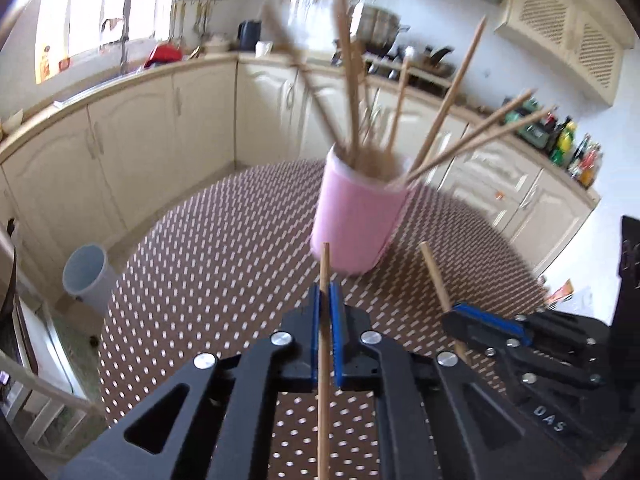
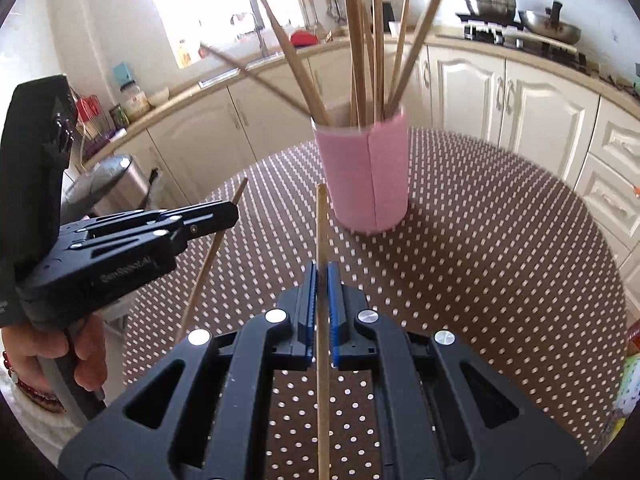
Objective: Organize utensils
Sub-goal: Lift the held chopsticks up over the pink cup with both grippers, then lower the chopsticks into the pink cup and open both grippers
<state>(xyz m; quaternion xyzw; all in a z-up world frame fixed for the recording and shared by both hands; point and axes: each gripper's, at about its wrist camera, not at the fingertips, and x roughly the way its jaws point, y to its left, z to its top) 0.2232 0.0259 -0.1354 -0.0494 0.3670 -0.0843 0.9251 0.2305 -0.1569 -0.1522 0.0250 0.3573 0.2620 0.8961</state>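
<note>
- The left gripper (image 1: 325, 304) is pinched tight on a wooden chopstick (image 1: 324, 360), which stands nearly upright between its blue pads and pokes out above and below them.
- The right gripper (image 2: 322, 292) is likewise clamped on its own chopstick (image 2: 322, 320), held almost upright, its top end just short of the cup.
- From the left wrist view, the right gripper (image 1: 480, 320) shows at the lower right, its chopstick (image 1: 438, 284) leaning a little to the left.
- From the right wrist view, the left gripper (image 2: 224, 214) comes in from the left with its chopstick (image 2: 208, 264) tilted, and a hand (image 2: 60, 356) wraps its handle, beads at the wrist.
- A pink cup (image 2: 366, 176) stands on the table (image 2: 500, 280), ahead of both grippers and apart from them.
- The cup holds a bundle of chopsticks (image 2: 356, 60) fanning out in all directions.
- The table wears a brown cloth with white dots.
- Cream kitchen cabinets (image 2: 540, 112) run behind the table.
</note>
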